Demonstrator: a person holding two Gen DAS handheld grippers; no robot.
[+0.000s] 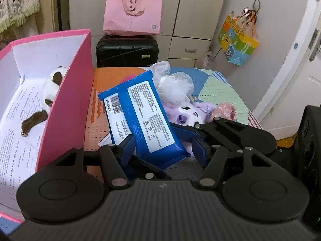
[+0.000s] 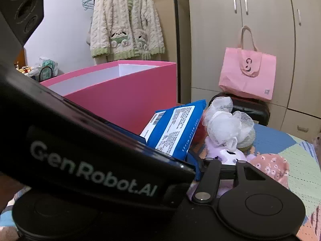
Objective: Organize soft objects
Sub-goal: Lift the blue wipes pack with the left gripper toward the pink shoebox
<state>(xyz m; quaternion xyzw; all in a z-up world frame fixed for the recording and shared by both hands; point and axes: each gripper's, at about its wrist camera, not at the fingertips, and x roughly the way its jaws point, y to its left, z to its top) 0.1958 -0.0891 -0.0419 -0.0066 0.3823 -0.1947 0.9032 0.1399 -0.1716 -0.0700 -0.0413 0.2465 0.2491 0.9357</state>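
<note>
Wipes in a flat blue plastic pack (image 1: 140, 112) lie lengthwise, pinched at the near end by the left gripper (image 1: 162, 148); right gripper (image 2: 197, 168) mostly hidden, grip unclear.

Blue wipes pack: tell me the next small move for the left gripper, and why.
Probably lift the blue wipes pack slightly and swing it left over the pink box. The left gripper seems clamped on its near end, the pack leans on the purple plush, and the box already holds a panda plush.
</note>
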